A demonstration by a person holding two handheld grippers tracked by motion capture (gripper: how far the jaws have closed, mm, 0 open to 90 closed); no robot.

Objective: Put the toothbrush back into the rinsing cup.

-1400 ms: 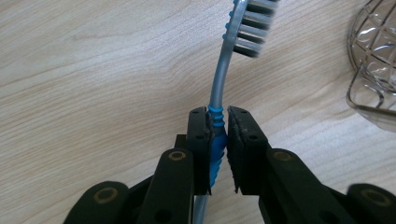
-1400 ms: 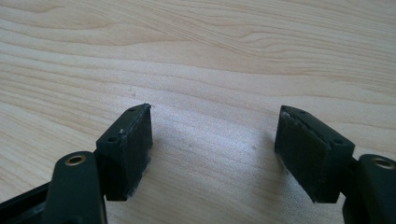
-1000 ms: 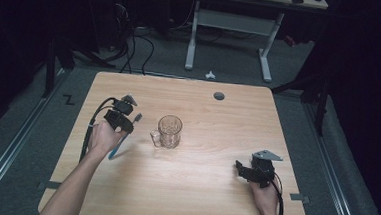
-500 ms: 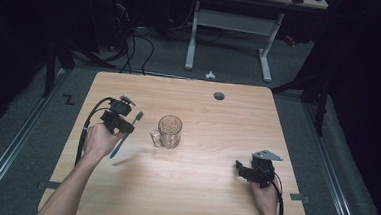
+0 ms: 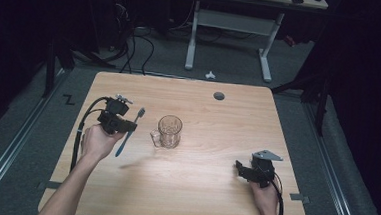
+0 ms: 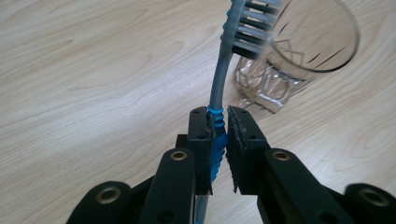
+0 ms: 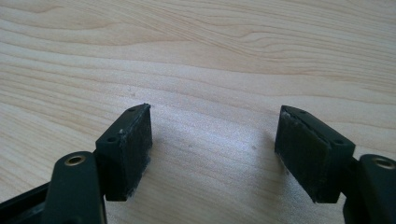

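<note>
A grey and blue toothbrush [image 5: 128, 131] is held above the table's left part, my left gripper [image 5: 119, 123] shut on its blue ribbed grip [image 6: 216, 140]. Its bristled head [image 6: 252, 25] points toward a clear glass mug [image 5: 169, 131] at the table's middle; in the left gripper view the head sits just beside the mug's rim [image 6: 322, 37]. Low over the bare wood near the front right corner, my right gripper [image 5: 247, 170] stands open with nothing between its jaws [image 7: 215, 149].
The wooden table [image 5: 203, 193] has a round cable hole [image 5: 219, 95] at the back. Behind it stands a white desk frame [image 5: 233, 30] with cables on the dark floor.
My left gripper has lifted the toothbrush and carried it up and right, toward the mug. The right gripper has stayed in place.
</note>
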